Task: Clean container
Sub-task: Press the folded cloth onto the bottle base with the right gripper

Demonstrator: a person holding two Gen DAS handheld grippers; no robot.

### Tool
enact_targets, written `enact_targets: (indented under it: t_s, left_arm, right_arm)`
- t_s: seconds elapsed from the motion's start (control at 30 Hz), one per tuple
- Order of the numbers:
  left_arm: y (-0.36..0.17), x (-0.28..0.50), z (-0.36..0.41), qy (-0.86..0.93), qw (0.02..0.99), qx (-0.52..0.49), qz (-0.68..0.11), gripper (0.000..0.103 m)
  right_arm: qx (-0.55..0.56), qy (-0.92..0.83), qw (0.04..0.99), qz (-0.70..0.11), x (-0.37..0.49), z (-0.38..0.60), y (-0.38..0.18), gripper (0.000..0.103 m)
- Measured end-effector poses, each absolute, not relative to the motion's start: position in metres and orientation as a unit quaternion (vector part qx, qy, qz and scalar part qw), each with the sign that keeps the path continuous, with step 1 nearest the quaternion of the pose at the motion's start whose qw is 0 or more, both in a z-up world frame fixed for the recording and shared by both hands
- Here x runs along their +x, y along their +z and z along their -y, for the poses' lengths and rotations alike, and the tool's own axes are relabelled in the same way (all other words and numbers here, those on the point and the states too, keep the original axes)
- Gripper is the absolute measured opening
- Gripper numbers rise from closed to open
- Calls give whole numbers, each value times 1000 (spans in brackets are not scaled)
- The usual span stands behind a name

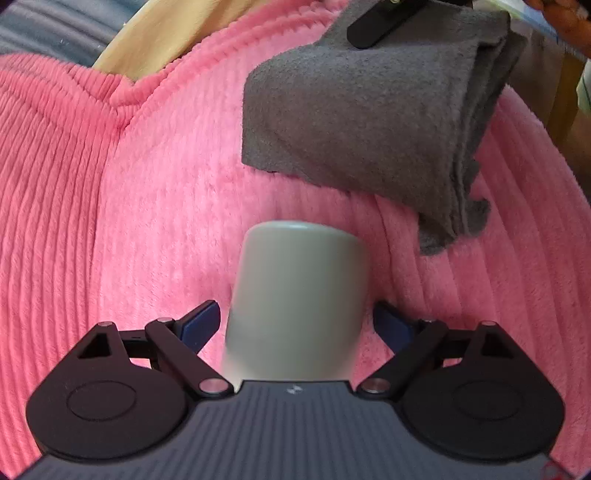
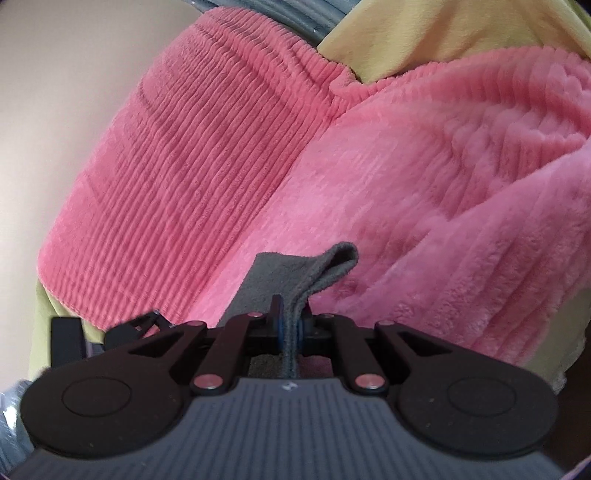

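A pale grey cylindrical container reaches from under the camera out between the fingers of my left gripper. The blue pads stand on either side of it, with a thin strip of pink showing at the left pad. These jaws are wide apart and I see no press on the container. My right gripper is shut on a folded grey cloth. In the left wrist view the same cloth hangs above and beyond the container, and a black finger of the right gripper pinches its top edge.
A pink ribbed plush blanket covers the surface under both grippers, with yellow fabric behind it. A pale wall is at the left. A dark part shows low on the left of the right wrist view.
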State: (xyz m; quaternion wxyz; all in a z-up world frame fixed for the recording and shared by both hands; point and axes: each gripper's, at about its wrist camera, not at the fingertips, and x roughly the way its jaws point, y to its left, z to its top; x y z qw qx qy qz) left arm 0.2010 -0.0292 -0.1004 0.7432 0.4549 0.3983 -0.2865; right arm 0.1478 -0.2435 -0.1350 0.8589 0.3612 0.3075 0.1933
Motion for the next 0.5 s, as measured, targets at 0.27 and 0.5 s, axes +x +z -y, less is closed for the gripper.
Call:
enact_targets:
  t_s: [0.27,0.5]
  left_arm:
    - [-97,196,20,-274,771,426,-385,73]
    - [-72,165,3,-239,824,392,-332,72]
  right_arm:
    - [377,221,848,-299,151,231,-127,6]
    - [333,302,848,-280,155,207,-108,6]
